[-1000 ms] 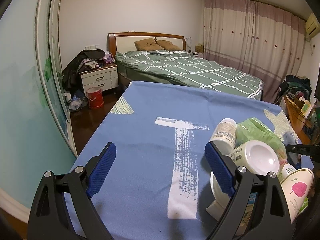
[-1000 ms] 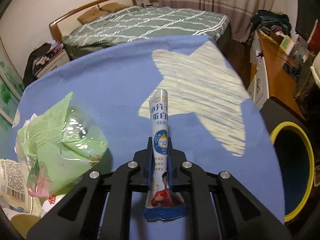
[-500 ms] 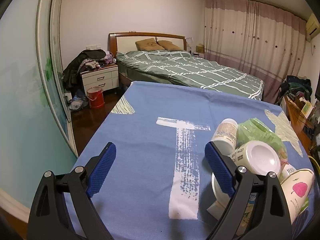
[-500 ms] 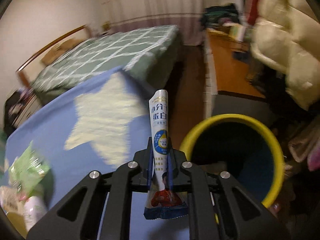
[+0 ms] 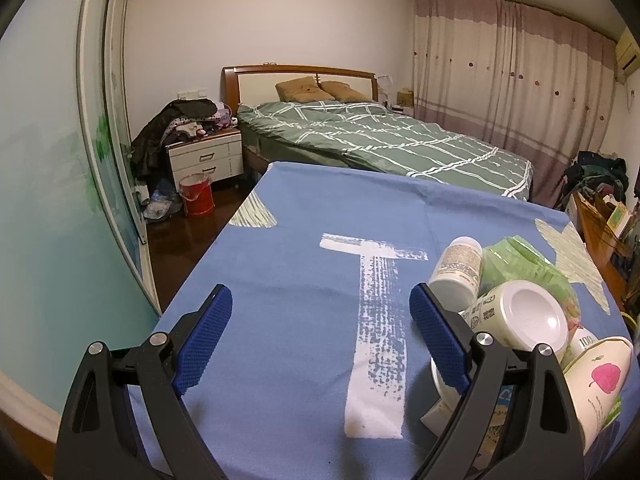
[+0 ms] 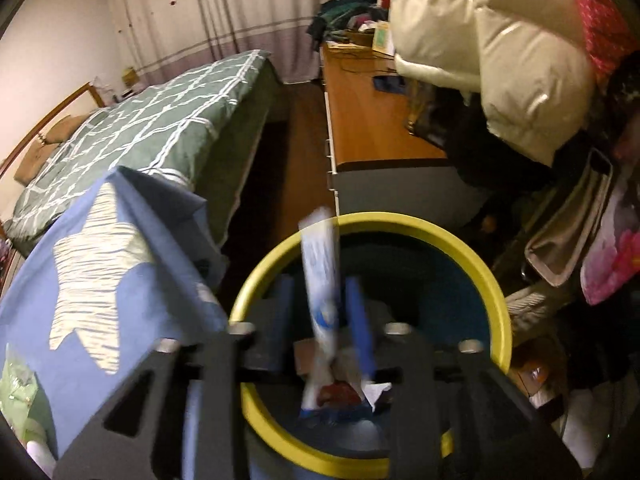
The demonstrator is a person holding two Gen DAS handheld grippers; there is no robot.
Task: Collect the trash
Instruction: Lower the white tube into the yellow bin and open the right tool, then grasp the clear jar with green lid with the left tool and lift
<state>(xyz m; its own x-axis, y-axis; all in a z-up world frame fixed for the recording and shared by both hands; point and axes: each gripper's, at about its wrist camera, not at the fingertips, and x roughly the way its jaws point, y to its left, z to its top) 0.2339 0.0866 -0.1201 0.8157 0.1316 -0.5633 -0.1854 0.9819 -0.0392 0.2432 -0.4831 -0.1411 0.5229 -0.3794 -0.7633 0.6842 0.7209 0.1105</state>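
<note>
My right gripper [image 6: 324, 312] hangs over a blue bin with a yellow rim [image 6: 494, 292] beside the table. Its jaws stand apart, and a blurred white and blue wrapper [image 6: 322, 280] lies loose between them above the bin's mouth. My left gripper [image 5: 320, 332] is open and empty, low over the blue tablecloth [image 5: 300, 272]. Just right of it is a trash pile: a white bottle [image 5: 458, 268], a green bag [image 5: 524, 260], a white jar [image 5: 520, 316] and a paper cup with a pink print [image 5: 596, 388].
A bed with a green cover [image 5: 384, 148] stands beyond the table, a nightstand [image 5: 206, 160] and red bucket [image 5: 196, 200] at its left. A wooden desk [image 6: 368, 120] and a cream jacket [image 6: 500, 52] are near the bin.
My right gripper swung from the table to over the bin and its jaws opened, freeing the wrapper. The left gripper stayed put.
</note>
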